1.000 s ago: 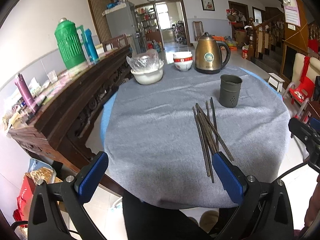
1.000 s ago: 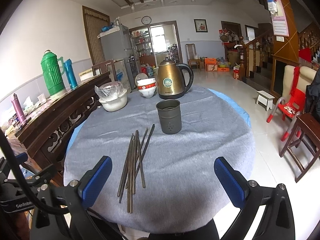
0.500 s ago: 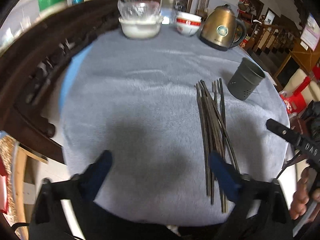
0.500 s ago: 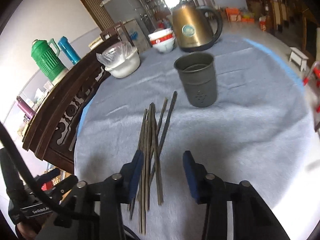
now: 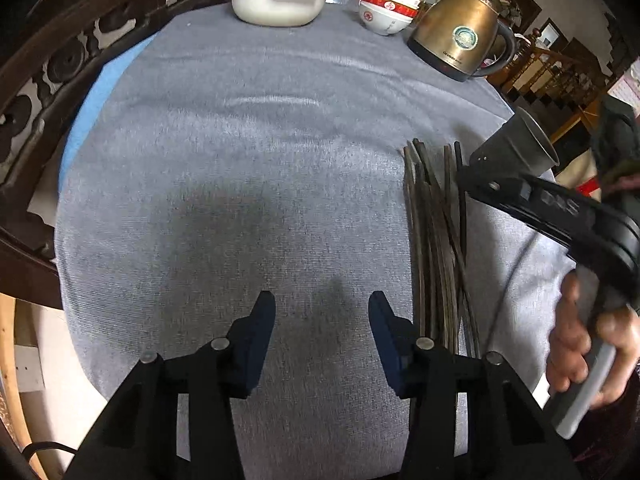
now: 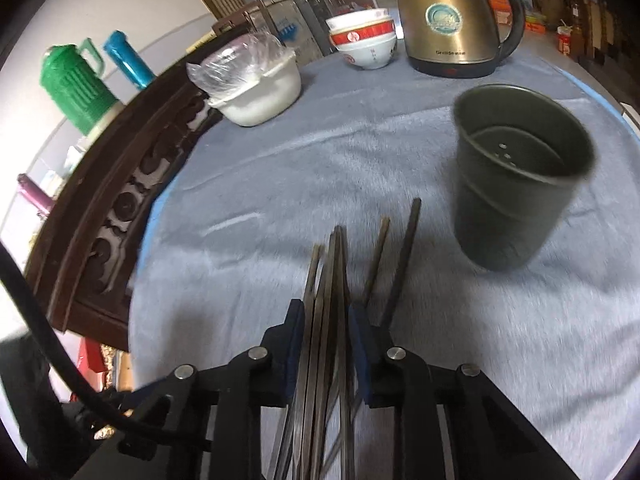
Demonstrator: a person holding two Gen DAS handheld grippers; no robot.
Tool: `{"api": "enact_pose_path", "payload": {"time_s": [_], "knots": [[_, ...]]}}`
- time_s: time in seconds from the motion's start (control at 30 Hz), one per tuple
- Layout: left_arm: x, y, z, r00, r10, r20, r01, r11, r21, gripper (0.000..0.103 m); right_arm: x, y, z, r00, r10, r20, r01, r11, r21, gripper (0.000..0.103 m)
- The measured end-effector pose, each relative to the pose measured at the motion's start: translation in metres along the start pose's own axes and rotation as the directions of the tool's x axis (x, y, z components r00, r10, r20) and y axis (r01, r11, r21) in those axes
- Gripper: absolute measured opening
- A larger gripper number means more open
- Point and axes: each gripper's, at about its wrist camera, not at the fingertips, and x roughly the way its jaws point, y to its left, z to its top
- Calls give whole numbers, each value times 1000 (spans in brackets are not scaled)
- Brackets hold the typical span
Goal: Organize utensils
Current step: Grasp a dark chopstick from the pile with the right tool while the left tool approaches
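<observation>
Several dark chopsticks (image 6: 326,280) lie in a bundle on the grey cloth; they also show in the left wrist view (image 5: 434,240). My right gripper (image 6: 326,312) is low over them, its blue pads closed against the sides of most of the bundle; two sticks (image 6: 400,256) lie outside to the right. A dark metal holder cup (image 6: 516,176) stands upright just beyond on the right, also seen in the left wrist view (image 5: 516,148). My left gripper (image 5: 322,308) is partly open and empty over bare cloth, left of the chopsticks.
A gold kettle (image 6: 448,20), stacked red-and-white bowls (image 6: 366,42) and a plastic-covered white bowl (image 6: 256,88) stand at the far side. A dark carved sideboard (image 6: 120,184) with green and blue flasks runs along the left. The table edge (image 5: 80,120) curves at left.
Both grippers dropped toward the table. The right gripper narrowed and closed around the chopstick bundle. The left gripper narrowed from wide open to partly open.
</observation>
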Motion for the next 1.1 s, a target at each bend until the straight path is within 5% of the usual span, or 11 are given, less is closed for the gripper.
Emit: {"api": "enact_pose_path", "payload": {"time_s": [0.3,0.43,0.83,1.1], "knots": [[4,-4,4,998,-53,-28,54,998,36,50,41,-7,16,995,-50,-84,56,996,70,13],[7,-8,6,996,-72,-45,75,995,64,50,33,-3,13,996,-80,-46,82,995,49,5],[40,-40,42,989,-97,-109,110,987,114,50,-26,-40,-4,999,27,45,-33,990,135,5],[59,-48,65,990,-57,-127,71,991,113,50,-64,-56,-19,990,81,119,-98,984,148,5]]}}
